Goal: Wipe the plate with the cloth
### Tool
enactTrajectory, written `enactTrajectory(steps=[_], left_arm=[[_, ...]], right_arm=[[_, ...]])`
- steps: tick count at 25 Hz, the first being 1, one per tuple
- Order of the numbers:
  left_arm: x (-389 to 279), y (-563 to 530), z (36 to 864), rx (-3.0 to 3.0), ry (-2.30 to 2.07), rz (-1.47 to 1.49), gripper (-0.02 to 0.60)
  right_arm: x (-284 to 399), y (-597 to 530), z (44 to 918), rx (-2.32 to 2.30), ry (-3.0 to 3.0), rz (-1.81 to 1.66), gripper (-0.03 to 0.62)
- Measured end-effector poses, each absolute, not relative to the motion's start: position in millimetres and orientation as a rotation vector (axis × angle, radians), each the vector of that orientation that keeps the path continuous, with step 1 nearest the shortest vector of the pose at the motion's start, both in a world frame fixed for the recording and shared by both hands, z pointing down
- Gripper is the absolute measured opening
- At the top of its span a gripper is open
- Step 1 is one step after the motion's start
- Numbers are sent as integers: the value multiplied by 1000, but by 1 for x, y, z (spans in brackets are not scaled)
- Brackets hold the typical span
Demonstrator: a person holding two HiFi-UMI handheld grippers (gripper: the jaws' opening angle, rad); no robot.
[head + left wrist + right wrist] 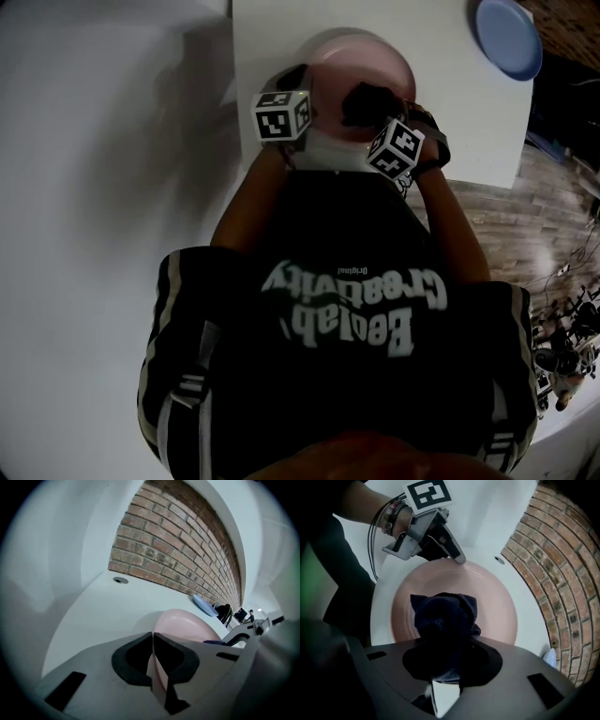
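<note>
Right gripper view, pink plate (497,606), dark cloth (445,613)

Clamped on dark cloth (445,616) over pink plate (498,611).
Bunched in the right gripper (444,679)'s jaws above the plate's middle; pinched at the far rim by the left gripper (460,559).

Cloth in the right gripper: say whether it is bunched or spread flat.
Bunched: the dark cloth is a crumpled wad pinched in the right gripper's jaws, over the pink plate.
</note>
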State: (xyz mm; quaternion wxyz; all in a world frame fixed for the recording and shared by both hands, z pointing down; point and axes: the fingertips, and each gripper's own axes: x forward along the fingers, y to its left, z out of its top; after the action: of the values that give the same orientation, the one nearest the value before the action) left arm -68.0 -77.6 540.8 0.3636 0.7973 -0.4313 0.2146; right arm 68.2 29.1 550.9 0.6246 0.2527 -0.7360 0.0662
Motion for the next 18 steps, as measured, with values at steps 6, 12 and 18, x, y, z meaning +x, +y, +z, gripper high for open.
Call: enactTrajectory(steps=[6,12,18], left_arm=[[-64,-77,547,2090,-1088,585,11],[-61,-74,549,2142,-1044,600,11],[-64,-71,542,2222,-1035,642,83]], right_arm=[[22,24,556,551,-1767,121,87],[22,-16,553,665,-1729,64,87],[31,-19,536,822,-1844,116,86]])
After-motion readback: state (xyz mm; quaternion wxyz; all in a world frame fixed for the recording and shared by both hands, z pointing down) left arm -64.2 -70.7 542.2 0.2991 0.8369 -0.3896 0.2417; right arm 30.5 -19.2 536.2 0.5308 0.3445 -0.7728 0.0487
